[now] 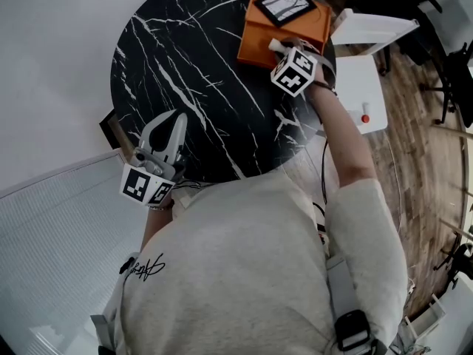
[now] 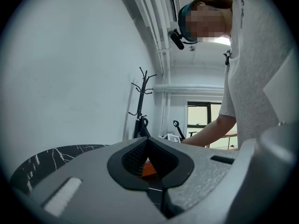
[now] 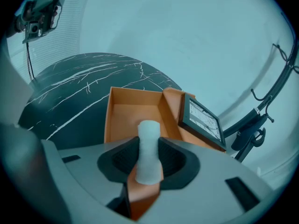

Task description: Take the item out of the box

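- Only the right gripper view shows me the right gripper [image 3: 148, 164] clamped on a white roll [image 3: 148, 141], with the orange box [image 3: 126, 118] beyond it.
- Left gripper [image 2: 148, 164]: jaws together, empty, above the table [image 1: 185, 58].

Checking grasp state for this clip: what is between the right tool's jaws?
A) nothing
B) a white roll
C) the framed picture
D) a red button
B: the right gripper view shows the right tool shut on a white roll, with the open orange box beyond it.
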Motion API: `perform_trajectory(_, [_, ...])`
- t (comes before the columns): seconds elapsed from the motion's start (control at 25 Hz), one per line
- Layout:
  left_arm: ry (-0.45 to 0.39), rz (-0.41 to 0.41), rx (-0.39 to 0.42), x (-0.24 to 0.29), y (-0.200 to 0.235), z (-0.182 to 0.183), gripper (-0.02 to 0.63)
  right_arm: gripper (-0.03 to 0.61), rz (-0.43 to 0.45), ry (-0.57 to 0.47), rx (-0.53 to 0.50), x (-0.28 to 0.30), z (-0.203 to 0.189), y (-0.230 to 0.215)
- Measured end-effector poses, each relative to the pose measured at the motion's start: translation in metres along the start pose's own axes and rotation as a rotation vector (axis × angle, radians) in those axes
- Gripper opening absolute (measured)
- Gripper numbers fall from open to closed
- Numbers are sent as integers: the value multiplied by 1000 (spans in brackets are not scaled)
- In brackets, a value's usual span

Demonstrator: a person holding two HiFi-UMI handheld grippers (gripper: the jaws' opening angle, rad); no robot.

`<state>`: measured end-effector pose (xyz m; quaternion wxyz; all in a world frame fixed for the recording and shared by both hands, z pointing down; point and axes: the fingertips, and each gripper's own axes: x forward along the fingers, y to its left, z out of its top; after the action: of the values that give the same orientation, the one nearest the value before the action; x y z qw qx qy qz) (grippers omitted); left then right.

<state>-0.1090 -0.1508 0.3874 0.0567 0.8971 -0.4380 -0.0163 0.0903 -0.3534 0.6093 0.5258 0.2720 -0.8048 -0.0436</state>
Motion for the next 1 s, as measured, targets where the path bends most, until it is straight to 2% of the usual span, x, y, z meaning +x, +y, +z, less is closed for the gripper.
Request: perform_trajectory(1.0, [-22,-20,14,-2,-7,8,0,127,-81,-129,6,-50,38,-5])
